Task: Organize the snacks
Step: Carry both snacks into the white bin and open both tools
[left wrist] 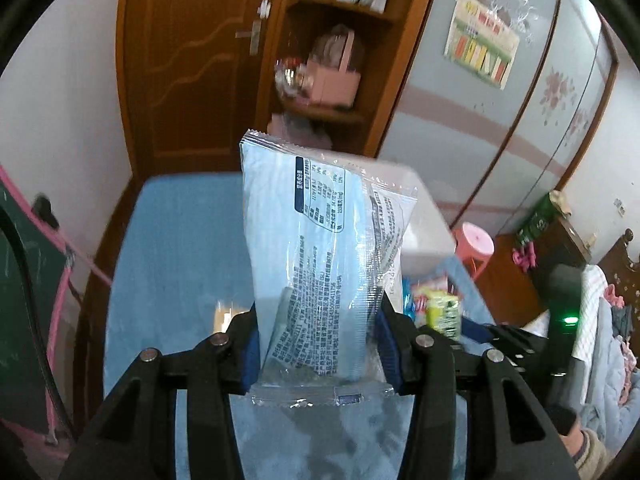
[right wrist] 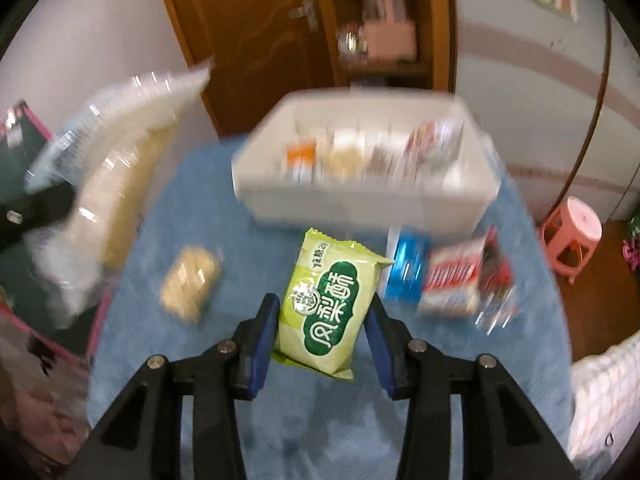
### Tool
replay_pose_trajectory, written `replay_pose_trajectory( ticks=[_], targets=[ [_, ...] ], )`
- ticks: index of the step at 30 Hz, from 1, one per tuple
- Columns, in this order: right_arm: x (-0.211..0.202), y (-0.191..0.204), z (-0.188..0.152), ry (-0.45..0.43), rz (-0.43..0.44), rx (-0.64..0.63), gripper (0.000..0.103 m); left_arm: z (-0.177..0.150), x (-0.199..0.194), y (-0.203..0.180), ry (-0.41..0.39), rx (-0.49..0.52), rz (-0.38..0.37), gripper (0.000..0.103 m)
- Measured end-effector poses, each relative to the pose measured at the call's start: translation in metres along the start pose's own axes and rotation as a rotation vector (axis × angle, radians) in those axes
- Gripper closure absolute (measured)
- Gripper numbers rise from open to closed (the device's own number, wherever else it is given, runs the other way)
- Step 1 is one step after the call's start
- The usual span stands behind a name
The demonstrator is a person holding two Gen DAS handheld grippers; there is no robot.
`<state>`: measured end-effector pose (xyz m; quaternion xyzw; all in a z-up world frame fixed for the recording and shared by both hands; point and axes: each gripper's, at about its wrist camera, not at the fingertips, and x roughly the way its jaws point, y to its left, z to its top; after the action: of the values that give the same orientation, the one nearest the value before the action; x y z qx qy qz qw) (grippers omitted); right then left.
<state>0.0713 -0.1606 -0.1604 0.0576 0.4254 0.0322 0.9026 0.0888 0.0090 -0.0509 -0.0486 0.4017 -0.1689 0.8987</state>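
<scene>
My left gripper (left wrist: 318,340) is shut on a clear blue-tinted snack packet (left wrist: 316,248) with printed text and holds it upright above the blue cloth table (left wrist: 180,240). In the right wrist view that packet (right wrist: 108,184) shows cream-coloured at the left, held by the left gripper (right wrist: 36,208). My right gripper (right wrist: 320,328) is shut on a green pineapple cake packet (right wrist: 328,304) and holds it above the blue table (right wrist: 224,208). The white storage box (right wrist: 360,200) with several snacks inside stands just beyond; its corner shows in the left wrist view (left wrist: 424,224).
On the table lie a small biscuit packet (right wrist: 192,284), a blue packet (right wrist: 406,268) and a red-and-white packet (right wrist: 460,280). A pink stool (right wrist: 572,232) stands at the right. A wooden door (left wrist: 188,60) and shelves (left wrist: 336,60) are behind.
</scene>
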Motion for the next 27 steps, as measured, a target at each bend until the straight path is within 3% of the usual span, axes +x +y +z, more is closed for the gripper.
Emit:
replay_pose_trajectory(
  ticks=[8, 12, 17, 24, 27],
  targets=[
    [-0.060, -0.022, 0.100, -0.265, -0.031, 0.009, 0.060, 0.089, 0.010, -0.029, -0.124, 0.024, 0.075, 0.057],
    [-0.049, -0.041, 0.139, -0.306, -0.047, 0.054, 0.059, 0.127, 0.038, -0.037, -0.130, 0.000, 0.074, 0.056],
    [-0.010, -0.069, 0.165, -0.258, -0.061, 0.130, 0.059, 0.148, 0.102, -0.044, -0.085, 0.004, 0.134, 0.056],
    [0.064, -0.089, 0.162, -0.082, -0.070, 0.120, 0.058, 0.141, 0.187, -0.049, 0.018, 0.059, 0.231, 0.055],
    [0.086, -0.093, 0.152, -0.025, -0.034, 0.121, 0.057, 0.136, 0.207, -0.043, 0.075, 0.043, 0.231, 0.039]
  ],
)
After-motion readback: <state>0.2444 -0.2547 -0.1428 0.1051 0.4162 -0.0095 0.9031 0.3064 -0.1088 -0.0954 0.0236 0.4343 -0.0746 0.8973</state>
